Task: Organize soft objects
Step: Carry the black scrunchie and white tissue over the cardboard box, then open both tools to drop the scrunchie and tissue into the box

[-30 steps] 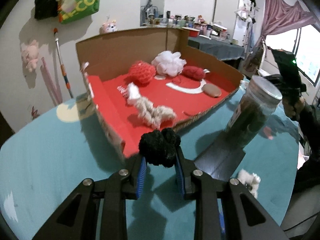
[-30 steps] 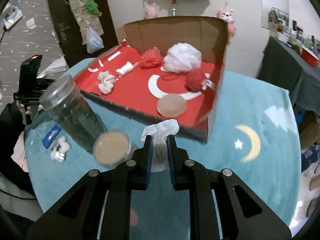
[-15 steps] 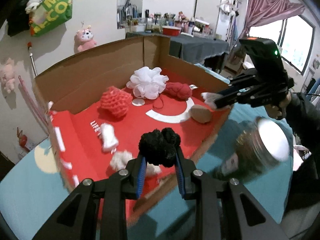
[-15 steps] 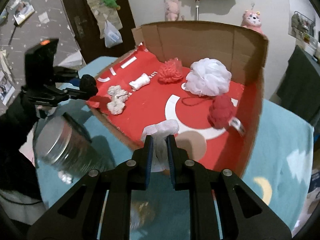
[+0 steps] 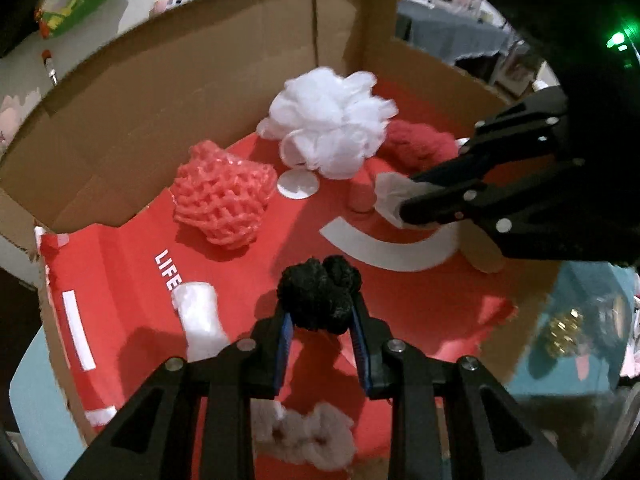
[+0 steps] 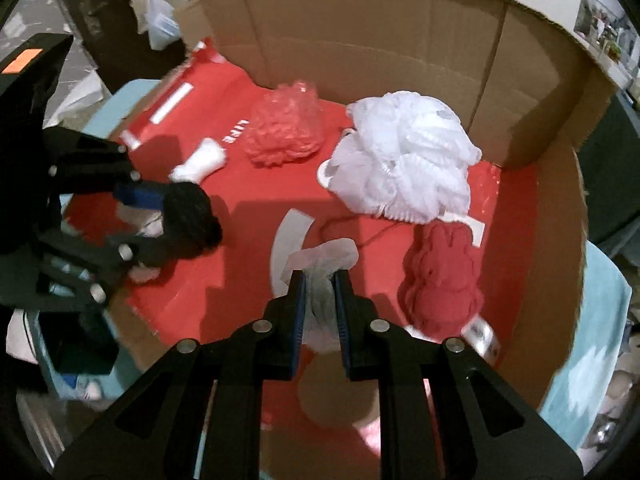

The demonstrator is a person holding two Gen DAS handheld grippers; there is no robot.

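A cardboard box (image 5: 120,112) with a red floor (image 6: 248,188) fills both views. My left gripper (image 5: 320,314) is shut on a black fuzzy pom-pom (image 5: 320,292) and hangs over the box's near part. My right gripper (image 6: 320,280) is shut on a crumpled white tissue (image 6: 324,256) above the box floor. Each gripper shows in the other's view: the right gripper (image 5: 404,208) with its tissue, the left gripper (image 6: 160,216) with the pom-pom. Inside lie a white mesh puff (image 5: 332,124), a pink net ball (image 5: 224,200), a dark red knit piece (image 6: 440,276), a white roll (image 5: 200,320) and a cream scrunchie (image 5: 308,436).
The box stands on a teal cloth-covered table (image 6: 600,364). A clear jar (image 5: 580,332) stands blurred just right of the box in the left wrist view. The tall cardboard walls (image 6: 400,40) close the far side and right side. A tan round pad (image 5: 484,252) lies by the box's right edge.
Both grippers moved forward from above the table to over the box's red floor, each still holding its object. The jar slid to the edge of view.
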